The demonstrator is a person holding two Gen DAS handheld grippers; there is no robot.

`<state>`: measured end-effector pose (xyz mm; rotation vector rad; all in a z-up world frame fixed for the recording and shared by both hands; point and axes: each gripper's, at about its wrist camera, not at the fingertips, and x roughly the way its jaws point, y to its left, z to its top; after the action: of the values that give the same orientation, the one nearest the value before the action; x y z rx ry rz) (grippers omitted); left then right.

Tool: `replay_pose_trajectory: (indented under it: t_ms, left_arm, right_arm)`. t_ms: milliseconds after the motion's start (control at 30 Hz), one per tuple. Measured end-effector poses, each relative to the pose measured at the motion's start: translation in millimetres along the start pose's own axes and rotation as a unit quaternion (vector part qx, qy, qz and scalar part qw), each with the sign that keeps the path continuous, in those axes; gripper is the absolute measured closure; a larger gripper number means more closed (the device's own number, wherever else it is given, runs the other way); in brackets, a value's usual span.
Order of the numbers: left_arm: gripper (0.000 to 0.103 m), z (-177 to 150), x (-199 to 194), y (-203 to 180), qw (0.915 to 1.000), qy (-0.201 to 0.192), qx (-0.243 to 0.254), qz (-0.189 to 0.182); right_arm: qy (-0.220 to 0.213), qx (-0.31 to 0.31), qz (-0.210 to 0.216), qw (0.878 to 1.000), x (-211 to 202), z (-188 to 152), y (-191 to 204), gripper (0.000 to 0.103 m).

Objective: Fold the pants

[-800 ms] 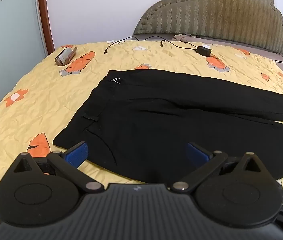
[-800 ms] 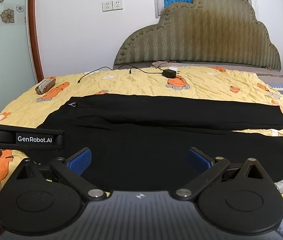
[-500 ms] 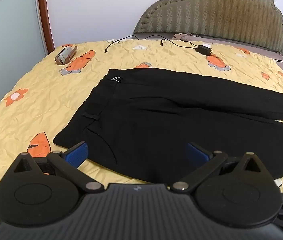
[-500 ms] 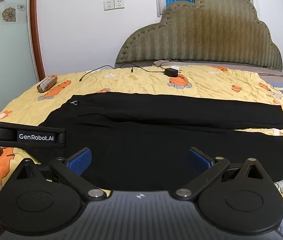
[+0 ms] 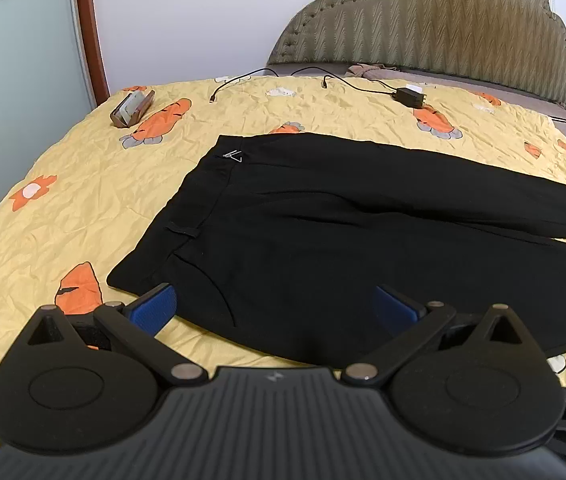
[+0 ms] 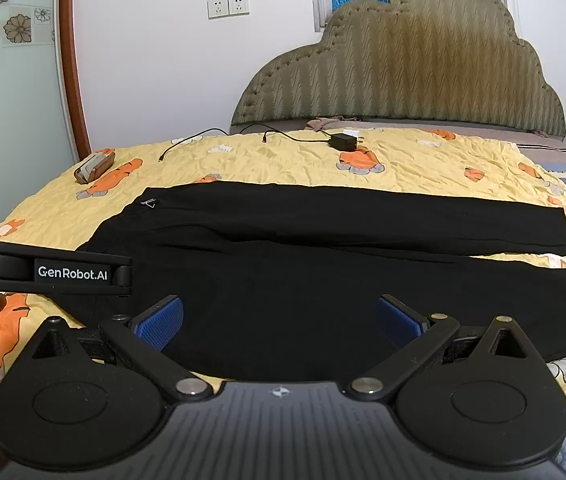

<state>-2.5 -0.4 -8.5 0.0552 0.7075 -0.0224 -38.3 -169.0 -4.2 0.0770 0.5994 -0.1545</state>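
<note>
Black pants (image 5: 323, 232) lie flat on the yellow bedspread (image 5: 83, 200), waistband to the left, both legs stretched to the right. They also show in the right wrist view (image 6: 323, 248). My left gripper (image 5: 275, 308) is open and empty, above the near edge of the pants by the waistband corner. My right gripper (image 6: 279, 320) is open and empty, above the near leg. The left gripper's body (image 6: 71, 272) shows at the left of the right wrist view, held by a hand.
A black charger with cable (image 5: 409, 96) and a brown phone case (image 5: 131, 108) lie at the back of the bed. A padded headboard (image 6: 403, 72) stands behind. The bed's near edge lies just under both grippers.
Both views have shifted only slightly; the pants appear a touch lower and closer. Both grippers stay open and nothing has been grasped.
</note>
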Motion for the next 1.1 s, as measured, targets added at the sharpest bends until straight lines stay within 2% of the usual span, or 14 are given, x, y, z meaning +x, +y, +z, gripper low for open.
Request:
replay_pose_trajectory:
  t_ms: [1100]
  left_arm:
    - [0.0, 1.2, 3.2, 1.5, 0.9999, 0.009, 0.007, 0.007]
  right_arm:
    - [0.003, -0.001, 0.0, 1.0, 1.5, -2.1, 2.6, 0.0]
